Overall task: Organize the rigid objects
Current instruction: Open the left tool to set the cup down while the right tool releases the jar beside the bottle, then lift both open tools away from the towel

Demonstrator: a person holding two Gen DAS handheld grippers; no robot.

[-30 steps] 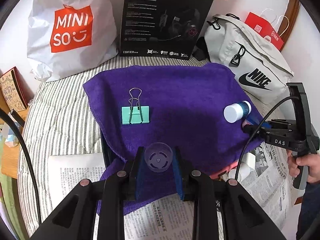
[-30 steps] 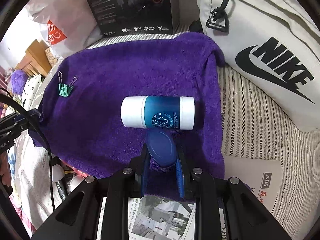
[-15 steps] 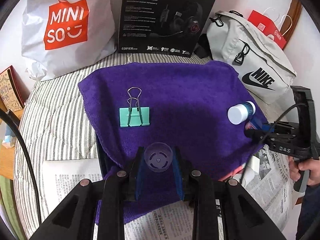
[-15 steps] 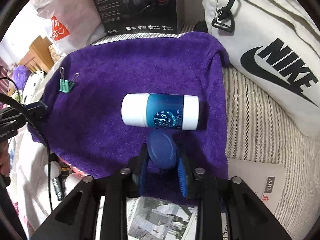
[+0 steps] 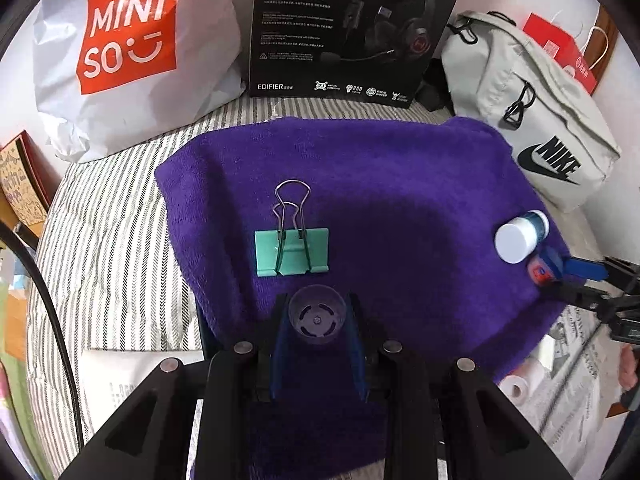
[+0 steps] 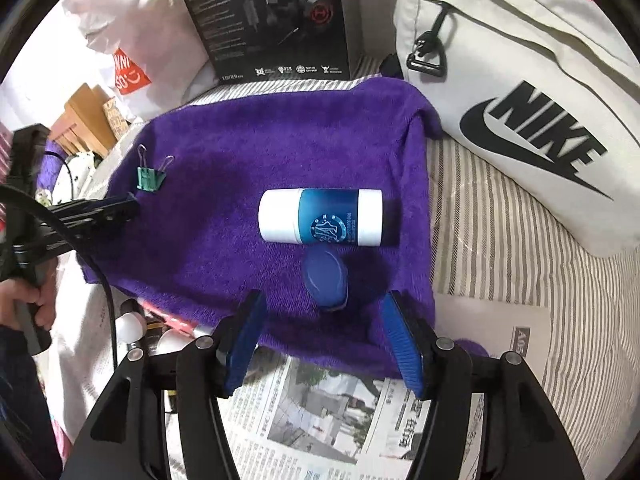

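- We see a purple terry towel (image 5: 400, 184) spread over a grey-and-white striped bedcover (image 5: 112, 216), with newspaper sheets (image 6: 320, 408) at the near edge.
- Along the far side stand a white plastic shopping bag with an orange logo (image 5: 128, 52), a black headset box (image 5: 352, 28) and a pale grey sling bag with a black logo (image 6: 520, 92).
- A blue-and-white cylindrical bottle (image 6: 320, 216) lies on its side on the towel's right part, long axis left to right.
- Just near of it lies a small blue oval cap-shaped piece (image 6: 326, 278) — its long axis runs near to far.
- A mint-green binder clip (image 5: 292, 250) lies flat on the left part, wire handles pointing far.
- Our right gripper (image 6: 324, 336) has just been opening; its blue pads stand clear on either side of the oval piece — let go, not touching.
- Our left gripper (image 5: 318, 332) is clenched on a small translucent round cup (image 5: 318, 316), its open mouth facing the camera, just near of the clip.
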